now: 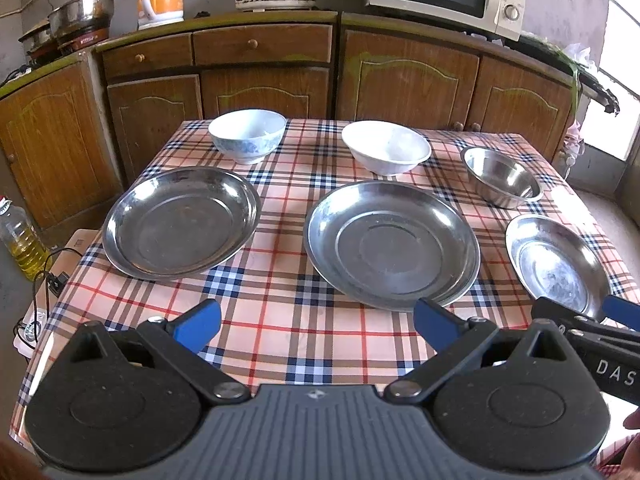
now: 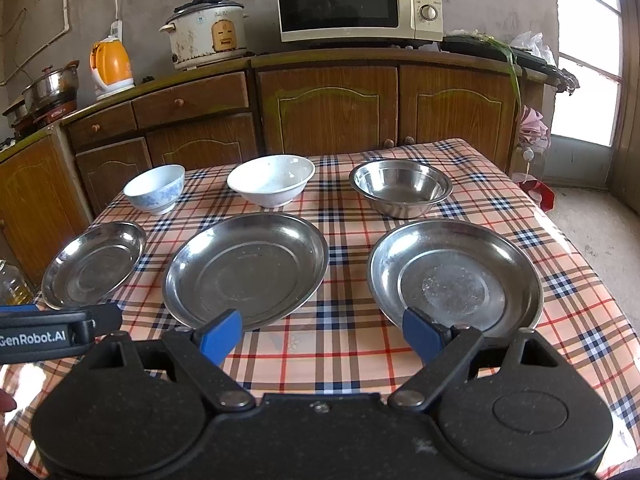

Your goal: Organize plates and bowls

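Observation:
Three steel plates lie in the front row of the checked table: left plate (image 1: 180, 222) (image 2: 94, 266), middle plate (image 1: 392, 244) (image 2: 246, 270), right plate (image 1: 556, 264) (image 2: 454, 274). Behind them stand a blue-patterned bowl (image 1: 248, 136) (image 2: 154, 188), a white bowl (image 1: 386, 148) (image 2: 272, 180) and a steel bowl (image 1: 502, 178) (image 2: 400, 186). My left gripper (image 1: 316, 324) hovers open near the front edge, between the left and middle plates. My right gripper (image 2: 322, 336) is open too, between the middle and right plates, its right finger over the right plate's near rim. Neither holds anything.
Wooden cabinets (image 2: 328, 108) run behind the table, carrying a microwave (image 2: 358, 2), a rice cooker (image 2: 206, 34), an orange kettle (image 2: 112, 64) and a pot (image 1: 86, 12). An oil bottle (image 1: 20, 240) and cables sit left of the table. A bright window (image 2: 586, 52) is at the right.

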`<state>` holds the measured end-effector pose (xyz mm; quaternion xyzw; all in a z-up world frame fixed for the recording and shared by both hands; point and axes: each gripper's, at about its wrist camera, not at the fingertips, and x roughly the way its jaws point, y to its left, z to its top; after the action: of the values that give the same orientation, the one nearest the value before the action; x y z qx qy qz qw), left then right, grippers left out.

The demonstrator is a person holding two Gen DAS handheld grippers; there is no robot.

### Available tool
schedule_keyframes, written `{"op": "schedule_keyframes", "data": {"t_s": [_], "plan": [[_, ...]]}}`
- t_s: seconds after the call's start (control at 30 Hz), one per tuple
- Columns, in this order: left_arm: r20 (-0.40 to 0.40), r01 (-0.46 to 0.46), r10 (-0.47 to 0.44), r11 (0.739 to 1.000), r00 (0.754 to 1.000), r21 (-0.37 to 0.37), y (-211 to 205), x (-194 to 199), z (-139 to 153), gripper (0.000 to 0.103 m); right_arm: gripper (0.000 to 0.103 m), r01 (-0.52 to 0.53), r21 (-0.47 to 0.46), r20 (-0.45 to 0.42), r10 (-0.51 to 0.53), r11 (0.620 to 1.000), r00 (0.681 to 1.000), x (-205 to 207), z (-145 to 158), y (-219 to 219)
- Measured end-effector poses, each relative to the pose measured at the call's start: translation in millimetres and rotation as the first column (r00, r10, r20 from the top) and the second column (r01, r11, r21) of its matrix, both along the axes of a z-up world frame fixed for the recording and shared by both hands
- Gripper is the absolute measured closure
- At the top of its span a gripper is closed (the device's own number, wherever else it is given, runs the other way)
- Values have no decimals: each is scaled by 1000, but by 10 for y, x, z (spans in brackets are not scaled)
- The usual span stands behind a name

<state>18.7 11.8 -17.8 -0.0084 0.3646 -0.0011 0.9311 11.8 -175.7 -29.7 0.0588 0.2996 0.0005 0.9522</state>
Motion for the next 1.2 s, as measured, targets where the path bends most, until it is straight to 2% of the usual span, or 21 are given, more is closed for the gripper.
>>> {"op": "schedule_keyframes", "data": {"t_s": [0.63, 0.93, 1.2], "plan": [[-30, 12, -11, 1000, 999, 18, 17, 286, -152, 0, 1, -18, -3, -21, 18, 1000, 1000, 338, -116, 10], [-58, 15, -15, 1000, 998, 7, 57, 621, -283, 0, 1, -51, 8, -18, 51, 999, 999, 781, -195, 6], [-72, -1, -1, 1000, 997, -27, 144, 963, -382, 0, 1, -88, -26, -34, 87, 996, 996, 1246, -335, 92]]}}
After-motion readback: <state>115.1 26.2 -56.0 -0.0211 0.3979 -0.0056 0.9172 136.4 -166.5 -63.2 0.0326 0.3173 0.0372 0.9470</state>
